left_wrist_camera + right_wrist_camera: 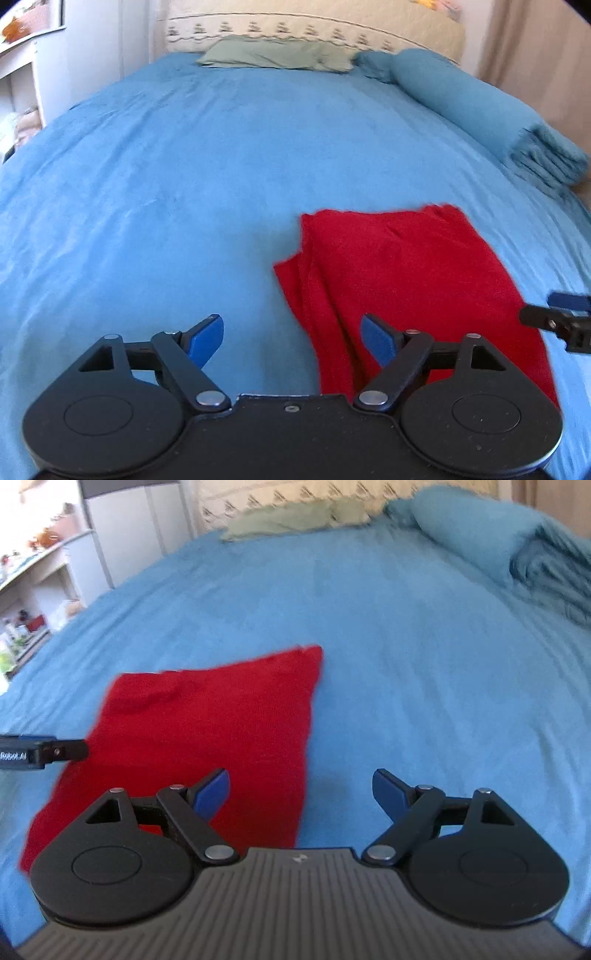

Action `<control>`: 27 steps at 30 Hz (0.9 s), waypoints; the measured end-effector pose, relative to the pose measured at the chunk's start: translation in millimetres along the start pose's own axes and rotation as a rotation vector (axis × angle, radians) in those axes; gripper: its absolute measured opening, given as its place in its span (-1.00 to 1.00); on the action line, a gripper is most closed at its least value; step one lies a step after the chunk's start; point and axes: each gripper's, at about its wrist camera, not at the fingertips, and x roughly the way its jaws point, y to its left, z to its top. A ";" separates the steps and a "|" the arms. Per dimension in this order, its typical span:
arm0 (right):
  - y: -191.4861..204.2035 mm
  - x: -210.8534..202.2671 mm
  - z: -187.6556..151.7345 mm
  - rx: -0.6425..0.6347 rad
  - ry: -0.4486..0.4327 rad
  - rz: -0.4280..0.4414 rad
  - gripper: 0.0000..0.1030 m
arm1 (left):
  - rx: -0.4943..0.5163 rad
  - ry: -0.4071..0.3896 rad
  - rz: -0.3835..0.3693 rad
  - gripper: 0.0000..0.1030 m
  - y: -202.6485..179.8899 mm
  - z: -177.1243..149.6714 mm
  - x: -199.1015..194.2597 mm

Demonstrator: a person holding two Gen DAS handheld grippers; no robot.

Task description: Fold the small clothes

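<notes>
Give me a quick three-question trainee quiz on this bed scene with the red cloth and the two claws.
1. True or false: the left claw is clamped on the red cloth.
2. What lies by the headboard on the blue bedspread? A) green pillow B) laptop C) shoes
3. Fill in: the right claw stands ____ with nothing between its pads.

Key: 1 false, both claws are open above the cloth; 2 A; 3 open.
</notes>
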 end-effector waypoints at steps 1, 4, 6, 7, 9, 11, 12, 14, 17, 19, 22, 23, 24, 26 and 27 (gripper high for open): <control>3.3 -8.5 -2.3 -0.010 0.002 0.005 0.94 | 0.010 0.012 -0.016 0.65 -0.2 -5.6 -8.6; 11.4 -28.2 -16.8 -0.024 0.034 0.014 0.94 | 0.020 0.039 -0.029 0.65 0.6 -27.3 -24.7; 16.0 -35.5 -31.5 -0.027 0.047 0.018 0.94 | 0.033 0.068 -0.009 0.65 -0.9 -42.4 -24.7; 17.1 -36.6 -38.6 -0.029 0.057 0.013 0.94 | 0.033 0.089 0.003 0.65 -0.8 -49.4 -21.5; 18.2 -30.8 -52.9 -0.019 0.092 -0.005 0.94 | 0.017 0.113 0.017 0.67 2.0 -60.1 -13.5; 17.1 -23.9 -63.9 -0.005 0.106 -0.013 0.95 | -0.020 0.111 0.013 0.69 7.0 -65.6 -7.3; 15.9 -22.3 -66.5 0.004 0.099 -0.011 0.95 | -0.028 0.111 0.014 0.69 6.9 -64.8 -6.4; 14.9 -21.4 -66.9 0.018 0.093 -0.009 0.95 | -0.031 0.117 0.028 0.69 5.9 -59.1 -7.3; 17.8 -35.8 -58.1 0.029 0.077 -0.016 0.93 | -0.032 0.092 0.050 0.61 -0.8 -47.6 -31.7; 20.9 -60.9 -48.3 0.026 0.039 -0.007 0.93 | -0.030 0.036 0.039 0.64 -5.0 -37.0 -66.2; 28.6 -112.2 -27.8 0.021 -0.005 0.000 0.94 | -0.049 -0.001 0.054 0.64 -7.2 -20.1 -121.3; 32.0 -134.5 -20.2 0.027 -0.016 0.005 0.95 | -0.063 -0.015 0.052 0.69 -7.2 -16.0 -142.8; 35.3 -151.6 -13.9 0.033 -0.023 0.002 0.96 | -0.079 -0.028 0.045 0.84 -7.3 -12.6 -163.7; 46.2 -195.0 -2.2 0.023 -0.037 -0.041 1.00 | -0.106 -0.055 0.031 1.00 -9.4 -9.6 -206.8; 52.2 -212.9 1.3 0.018 -0.036 -0.065 1.00 | -0.112 -0.068 0.033 1.00 -11.5 -10.7 -224.3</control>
